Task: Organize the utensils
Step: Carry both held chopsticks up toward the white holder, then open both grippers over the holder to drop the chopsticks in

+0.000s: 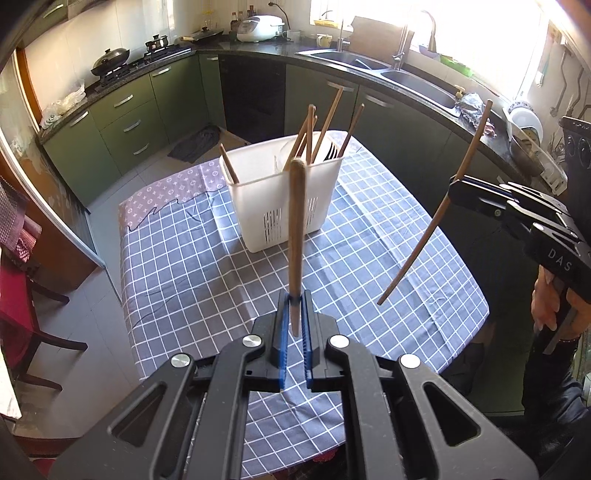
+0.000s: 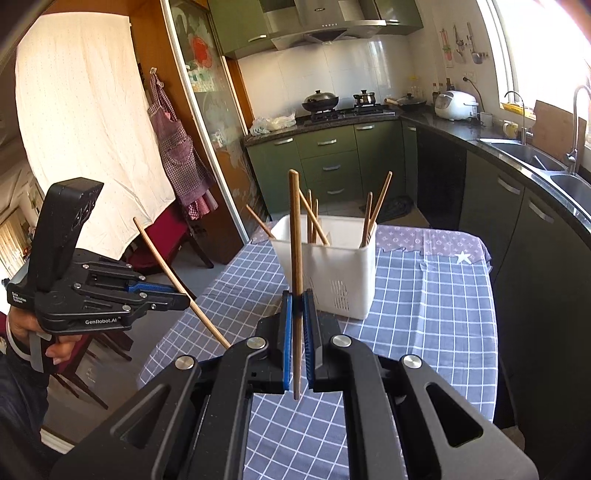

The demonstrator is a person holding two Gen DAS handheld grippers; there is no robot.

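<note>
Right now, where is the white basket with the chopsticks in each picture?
Left wrist view: the white basket stands on the checked tablecloth, just above the middle.
Right wrist view: the white basket stands on the tablecloth, a little right of the middle.
Shared landmark: the white rice cooker on the counter.

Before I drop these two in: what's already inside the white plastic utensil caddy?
Inside the white plastic utensil caddy stand several brown wooden chopsticks, and dark metal fork tines show in the left wrist view. The opaque walls hide their lower ends and anything lying at the bottom.
</note>
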